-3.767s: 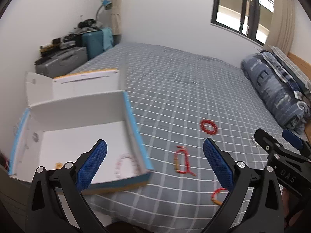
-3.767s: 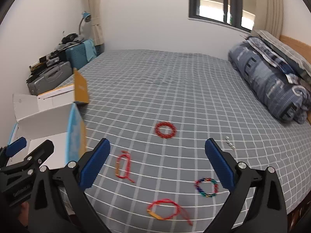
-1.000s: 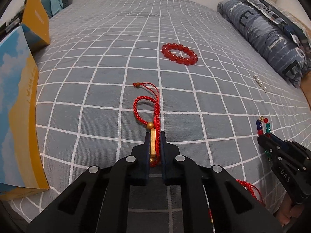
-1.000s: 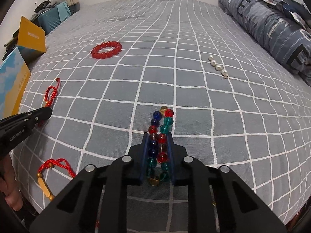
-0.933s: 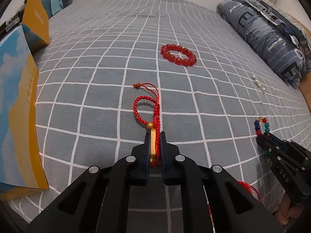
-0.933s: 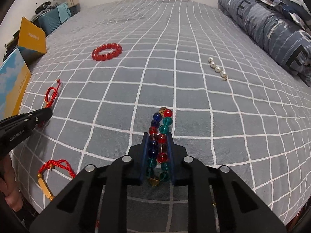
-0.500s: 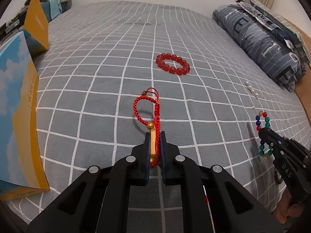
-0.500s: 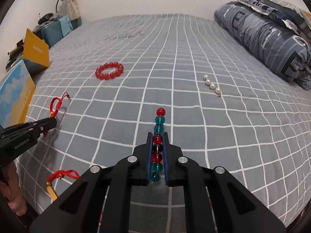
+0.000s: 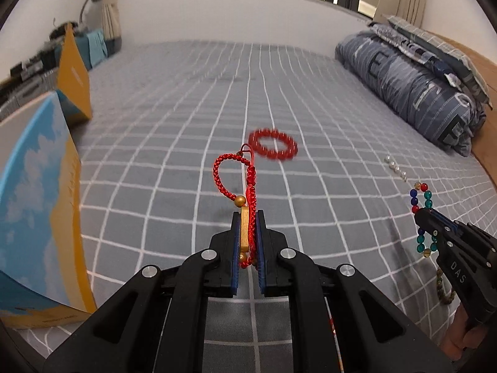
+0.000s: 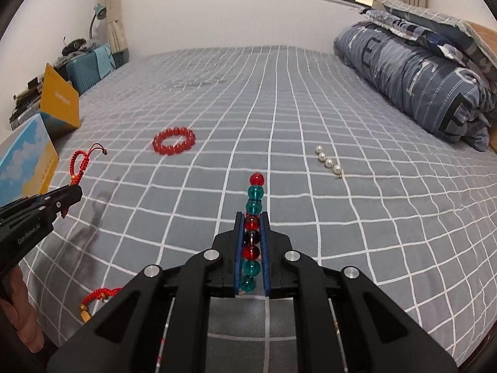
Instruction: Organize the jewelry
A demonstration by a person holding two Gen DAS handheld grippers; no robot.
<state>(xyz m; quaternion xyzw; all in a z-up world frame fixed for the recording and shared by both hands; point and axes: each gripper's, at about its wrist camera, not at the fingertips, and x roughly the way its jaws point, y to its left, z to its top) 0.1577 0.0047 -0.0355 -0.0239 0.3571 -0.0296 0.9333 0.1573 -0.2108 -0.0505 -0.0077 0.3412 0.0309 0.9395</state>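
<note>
My left gripper (image 9: pixel 247 217) is shut on a red braided cord bracelet (image 9: pixel 231 180) with a gold bar, lifted above the bed; it also shows in the right wrist view (image 10: pixel 81 163). My right gripper (image 10: pixel 251 219) is shut on a multicolour glass bead bracelet (image 10: pixel 255 195), also lifted, and seen in the left wrist view (image 9: pixel 422 205). A red bead bracelet (image 9: pixel 273 144) (image 10: pixel 174 140) lies on the grey checked bedsheet (image 9: pixel 174 143). A short pearl strand (image 10: pixel 328 162) (image 9: pixel 395 168) lies to the right. Another red cord bracelet (image 10: pixel 98 297) lies near the front edge.
An open box with blue-and-yellow sides (image 9: pixel 37 205) (image 10: pixel 25 161) stands at the left edge of the bed. A rolled blue duvet and pillows (image 10: pixel 419 80) lie at the right. Suitcases and clutter (image 10: pixel 90 62) stand at the far left by the wall.
Both grippers have risen from the sheet with their bracelets held. The red cord and the bead bracelet now hang clear of the bed. 3.8 s ago both grippers were open.
</note>
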